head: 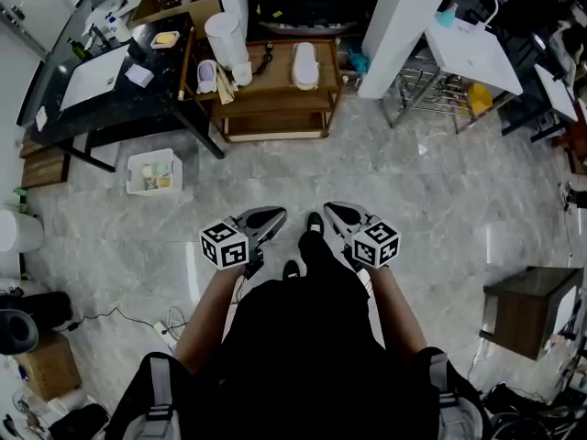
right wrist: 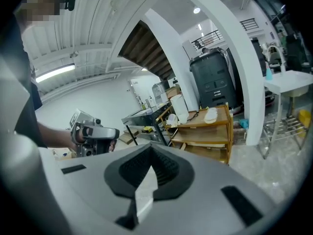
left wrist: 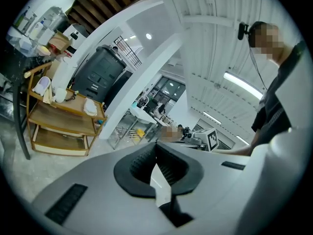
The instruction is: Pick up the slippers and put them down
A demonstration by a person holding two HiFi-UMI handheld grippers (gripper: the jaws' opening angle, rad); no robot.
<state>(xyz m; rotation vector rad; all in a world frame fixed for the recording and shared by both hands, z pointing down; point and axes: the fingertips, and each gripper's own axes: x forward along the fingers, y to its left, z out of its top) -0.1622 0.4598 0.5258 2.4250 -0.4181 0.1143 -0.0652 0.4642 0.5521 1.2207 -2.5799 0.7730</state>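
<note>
Two pale slippers lie apart on the top of a wooden shelf unit (head: 275, 85) across the floor: one white slipper (head: 304, 65) to the right, one lilac-and-white slipper (head: 207, 74) to the left. The left gripper view shows the same slippers (left wrist: 90, 106) (left wrist: 43, 86), and the right gripper view shows the white one (right wrist: 211, 114). My left gripper (head: 272, 214) (left wrist: 156, 147) and right gripper (head: 333, 211) (right wrist: 149, 148) are held side by side at waist height, well short of the shelf. Both are shut with nothing between the jaws.
A black table (head: 110, 108) with clutter stands left of the shelf, and a white bin (head: 154, 172) sits on the floor beside it. A white pillar (head: 404, 26) and a wire rack with a white sink (head: 468, 53) stand to the right. A small dark side table (head: 525, 308) is at my right.
</note>
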